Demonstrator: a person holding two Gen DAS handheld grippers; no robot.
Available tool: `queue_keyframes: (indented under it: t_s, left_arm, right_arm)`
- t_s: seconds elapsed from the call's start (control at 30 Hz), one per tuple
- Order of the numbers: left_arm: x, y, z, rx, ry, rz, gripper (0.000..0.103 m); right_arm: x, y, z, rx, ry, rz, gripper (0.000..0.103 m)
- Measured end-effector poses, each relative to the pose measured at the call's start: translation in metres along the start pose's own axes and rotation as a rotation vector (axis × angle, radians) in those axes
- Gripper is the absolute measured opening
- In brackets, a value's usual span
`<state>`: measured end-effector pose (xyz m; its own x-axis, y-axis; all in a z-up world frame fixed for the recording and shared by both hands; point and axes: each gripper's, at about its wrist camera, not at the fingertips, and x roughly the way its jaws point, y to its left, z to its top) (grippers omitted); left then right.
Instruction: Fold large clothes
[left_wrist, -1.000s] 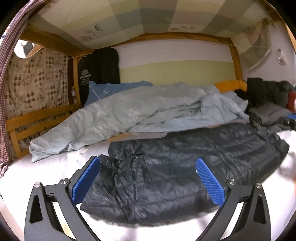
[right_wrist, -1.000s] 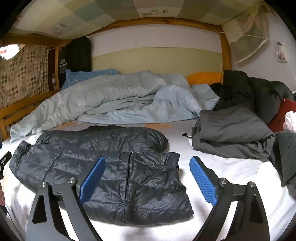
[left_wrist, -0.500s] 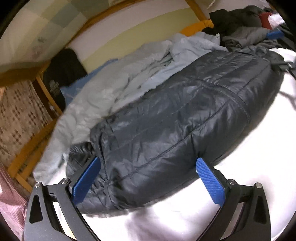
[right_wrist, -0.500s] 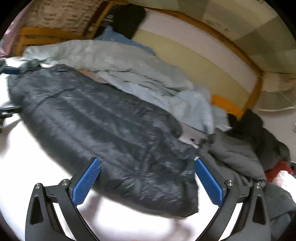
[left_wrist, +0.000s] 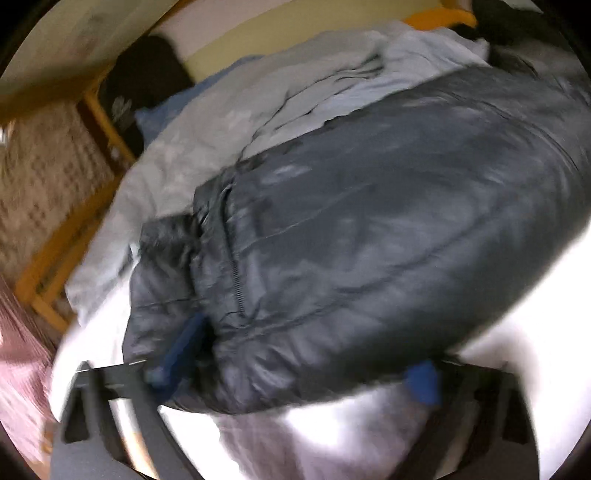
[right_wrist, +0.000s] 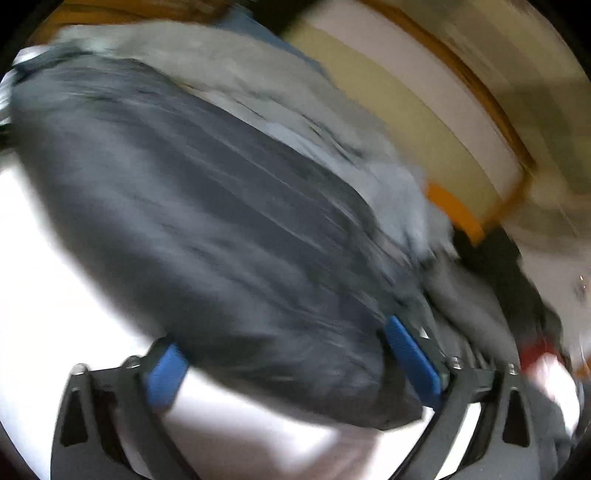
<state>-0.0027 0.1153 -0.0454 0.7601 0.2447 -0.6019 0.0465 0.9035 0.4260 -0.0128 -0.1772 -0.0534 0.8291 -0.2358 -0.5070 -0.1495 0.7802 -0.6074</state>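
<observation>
A dark quilted puffer jacket (left_wrist: 388, 221) lies folded lengthwise on the white bed sheet (left_wrist: 535, 332); it also fills the right wrist view (right_wrist: 207, 229). Both views are motion-blurred. My left gripper (left_wrist: 299, 358) is open, its blue pads astride the jacket's near edge at the collar and zipper end. My right gripper (right_wrist: 291, 365) is open too, its pads astride the near edge at the jacket's other end. The near hem hides part of each pad.
A crumpled light blue duvet (left_wrist: 295, 96) lies behind the jacket. An orange pillow (right_wrist: 454, 210), dark clothes (right_wrist: 495, 266) and a grey garment (right_wrist: 476, 317) lie to the right. A wooden bed rail (left_wrist: 62, 254) runs along the left.
Both grippers have dropped and pushed forward onto the jacket's near edge, tilting as they went. The jaws stay open.
</observation>
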Motion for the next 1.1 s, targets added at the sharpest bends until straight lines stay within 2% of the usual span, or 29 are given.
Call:
queue_keyframes:
  t_s: [0.03, 0.07, 0.1, 0.13, 0.2, 0.27, 0.4, 0.53, 0.63, 0.8, 1.0, 1.1]
  left_arm:
    - [0.004, 0.004, 0.001, -0.025, 0.014, -0.008, 0.053]
    - [0.005, 0.006, 0.001, -0.036, 0.015, -0.016, 0.042]
    - [0.004, 0.005, 0.001, -0.037, 0.006, -0.017, 0.022]
    - [0.0, 0.002, 0.001, -0.026, -0.014, -0.011, 0.016]
    - [-0.013, -0.006, -0.001, 0.004, -0.056, 0.012, 0.014]
    - [-0.029, -0.007, -0.001, 0.002, -0.077, 0.005, 0.014]
    - [-0.064, -0.014, -0.007, -0.036, -0.115, -0.095, 0.015]
    - [-0.084, -0.051, -0.017, 0.05, -0.104, -0.103, 0.015]
    - [-0.102, -0.052, -0.018, 0.003, -0.134, -0.17, 0.018]
    - [-0.103, -0.04, -0.013, -0.079, -0.134, -0.197, 0.022]
    - [-0.112, -0.032, -0.002, -0.121, -0.151, -0.201, 0.021]
    - [-0.117, -0.024, 0.016, -0.118, -0.159, -0.214, 0.023]
  right_arm:
    - [0.007, -0.005, -0.002, 0.008, 0.037, -0.011, 0.057]
    - [0.01, -0.01, -0.004, 0.022, 0.053, 0.012, 0.038]
    - [0.009, -0.015, -0.005, 0.044, 0.047, 0.044, 0.018]
    - [0.004, -0.019, -0.008, 0.064, 0.034, 0.065, 0.016]
    - [-0.005, -0.023, -0.009, 0.056, 0.037, 0.064, 0.012]
    - [-0.017, -0.032, -0.012, 0.055, 0.04, 0.065, 0.012]
    - [-0.055, -0.058, -0.039, 0.136, 0.069, 0.081, 0.012]
    - [-0.077, -0.077, -0.074, 0.155, 0.089, 0.042, 0.012]
    - [-0.083, -0.084, -0.088, 0.175, 0.092, 0.03, 0.013]
    - [-0.093, -0.093, -0.089, 0.237, 0.022, 0.038, 0.031]
    - [-0.109, -0.104, -0.077, 0.312, -0.038, 0.024, 0.031]
    - [-0.113, -0.123, -0.064, 0.362, -0.076, 0.062, 0.031]
